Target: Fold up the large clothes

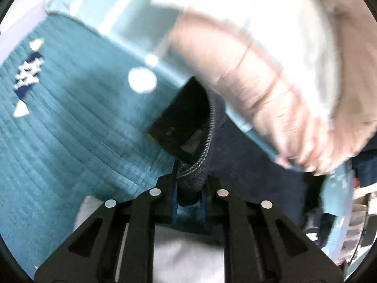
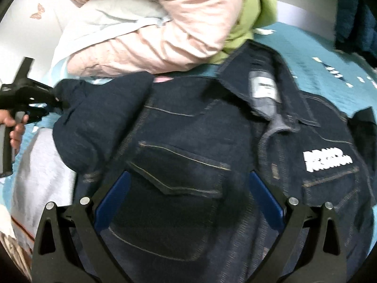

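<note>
The dark denim jacket (image 2: 207, 155) lies front-up on the teal bed cover (image 1: 59, 122). The left gripper (image 1: 189, 188) is pinched tight on the sleeve cuff (image 1: 200, 160), probably to fold the sleeve in. The right gripper (image 2: 188, 188) hovers over the chest pocket (image 2: 179, 172), fingers wide apart, holding nothing.

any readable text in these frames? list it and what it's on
None can be quoted.
White two-line block print on the denim jacket chest: too blurred to read.
Neck label inside the collar: too small and blurred.
White and navy marks on the teal bedspread: pattern or text unclear.
</note>
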`<action>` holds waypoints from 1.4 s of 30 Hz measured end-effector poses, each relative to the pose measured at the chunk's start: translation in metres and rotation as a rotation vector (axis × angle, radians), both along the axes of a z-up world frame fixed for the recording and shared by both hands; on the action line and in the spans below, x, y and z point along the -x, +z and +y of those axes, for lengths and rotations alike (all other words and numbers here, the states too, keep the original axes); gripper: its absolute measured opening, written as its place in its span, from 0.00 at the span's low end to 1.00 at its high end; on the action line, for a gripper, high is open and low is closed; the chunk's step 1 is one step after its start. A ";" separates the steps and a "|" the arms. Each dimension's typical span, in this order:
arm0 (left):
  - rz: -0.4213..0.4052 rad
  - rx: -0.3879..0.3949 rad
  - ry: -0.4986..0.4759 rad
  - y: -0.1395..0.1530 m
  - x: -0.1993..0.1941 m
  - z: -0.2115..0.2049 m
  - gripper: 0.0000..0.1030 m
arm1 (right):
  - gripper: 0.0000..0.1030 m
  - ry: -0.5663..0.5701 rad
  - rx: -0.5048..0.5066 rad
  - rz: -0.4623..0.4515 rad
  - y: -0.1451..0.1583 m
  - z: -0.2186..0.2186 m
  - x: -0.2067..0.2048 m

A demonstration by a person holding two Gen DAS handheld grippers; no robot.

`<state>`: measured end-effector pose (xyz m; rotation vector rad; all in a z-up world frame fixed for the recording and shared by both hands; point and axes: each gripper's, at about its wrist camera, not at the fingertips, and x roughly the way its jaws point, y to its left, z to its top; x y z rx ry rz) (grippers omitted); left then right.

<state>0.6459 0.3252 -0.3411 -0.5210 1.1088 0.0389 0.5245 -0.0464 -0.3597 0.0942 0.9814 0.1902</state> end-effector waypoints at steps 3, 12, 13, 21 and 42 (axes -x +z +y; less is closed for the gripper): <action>-0.135 0.034 -0.006 0.053 0.032 0.010 0.14 | 0.78 0.047 -0.064 0.013 -0.005 0.021 -0.013; -0.406 0.111 -0.233 0.177 0.077 -0.076 0.14 | 0.37 0.119 -0.270 0.125 -0.026 0.041 -0.030; -0.423 0.129 -0.276 0.184 0.079 -0.099 0.14 | 0.37 0.110 -0.281 0.114 -0.022 0.032 -0.026; -0.365 0.147 -0.459 0.157 0.069 -0.271 0.13 | 0.39 -0.025 -0.266 0.019 0.008 -0.123 0.036; -0.047 -0.031 -0.570 -0.042 0.070 -0.473 0.42 | 0.52 -0.825 -0.492 0.009 -0.051 -0.516 0.140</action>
